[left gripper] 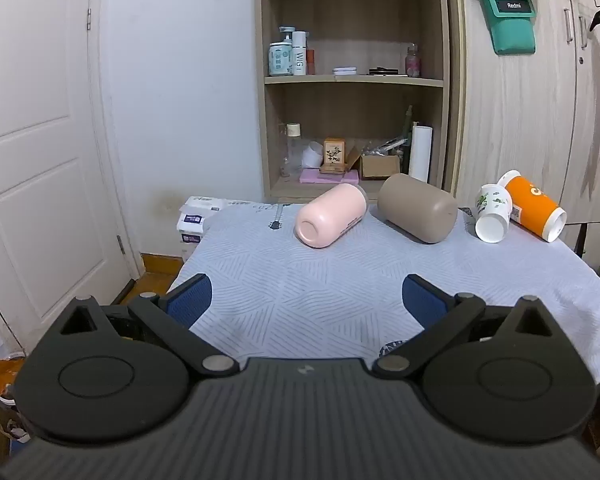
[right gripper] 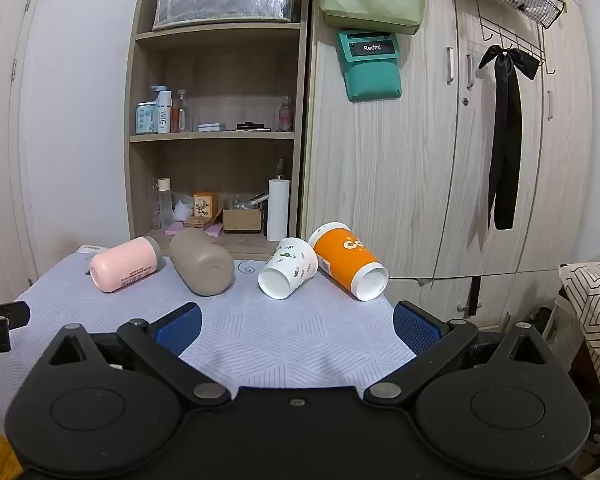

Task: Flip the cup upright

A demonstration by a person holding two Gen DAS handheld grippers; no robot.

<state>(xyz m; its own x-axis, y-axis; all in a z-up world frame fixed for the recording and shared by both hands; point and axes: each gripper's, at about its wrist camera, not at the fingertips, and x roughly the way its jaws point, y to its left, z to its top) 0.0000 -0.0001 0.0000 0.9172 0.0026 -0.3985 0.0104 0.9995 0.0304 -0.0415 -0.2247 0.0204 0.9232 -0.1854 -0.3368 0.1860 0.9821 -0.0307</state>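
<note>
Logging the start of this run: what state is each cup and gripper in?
pink cup: lying on its side
taupe cup: lying on its side
white paper cup: lying on its side
orange paper cup: lying on its side
left gripper: open, empty
right gripper: open, empty

Both cameras sit low at the near edge of the table [left gripper: 300,280], looking forward across it to the shelf [left gripper: 352,80] and wardrobe [right gripper: 420,160]. The left wrist view stands more to the left, with the door [left gripper: 32,140] at its left edge. The right wrist view stands more to the right. Both share the 4 lying cups, among them the pink cup [left gripper: 330,216] [right gripper: 124,264], at middle distance.
</note>
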